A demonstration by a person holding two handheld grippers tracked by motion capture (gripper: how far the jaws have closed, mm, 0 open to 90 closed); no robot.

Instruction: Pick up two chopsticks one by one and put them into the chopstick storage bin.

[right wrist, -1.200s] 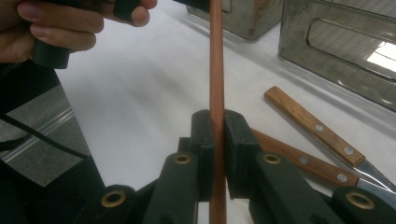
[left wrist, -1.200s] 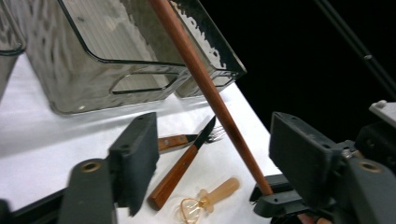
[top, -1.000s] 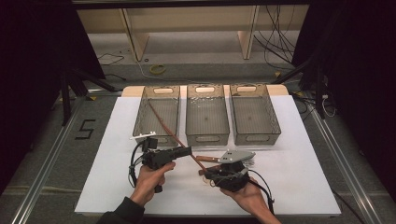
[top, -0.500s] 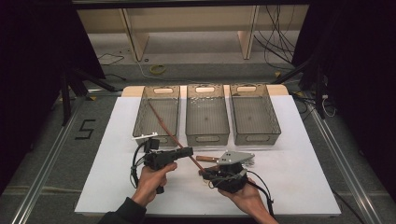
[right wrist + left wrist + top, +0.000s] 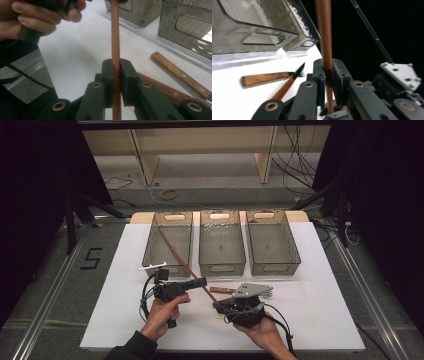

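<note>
Right gripper [image 5: 218, 306]: jaws clamped on chopstick [image 5: 187, 266] near end. Left gripper [image 5: 203, 281]: jaws just closed on chopstick mid-length. Knives [image 5: 182, 76] beside chopstick, on table [image 5: 325, 310]. Chopstick's far end over left bin [image 5: 168, 241].

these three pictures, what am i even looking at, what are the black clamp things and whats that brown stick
A person sits at a table covered in white and holds a hand-held clamp in each hand. The high view looks down from above; the other two come from cameras riding on each clamp, looking along its black jaws.

The left tool and the right tool are both shut on one long brown chopstick; the left jaws have just been closing on it. Its far end leans into the left of three clear plastic bins. Wooden-handled cutlery lies beside the right tool, and a small white utensil lies in front of the left bin.
</note>
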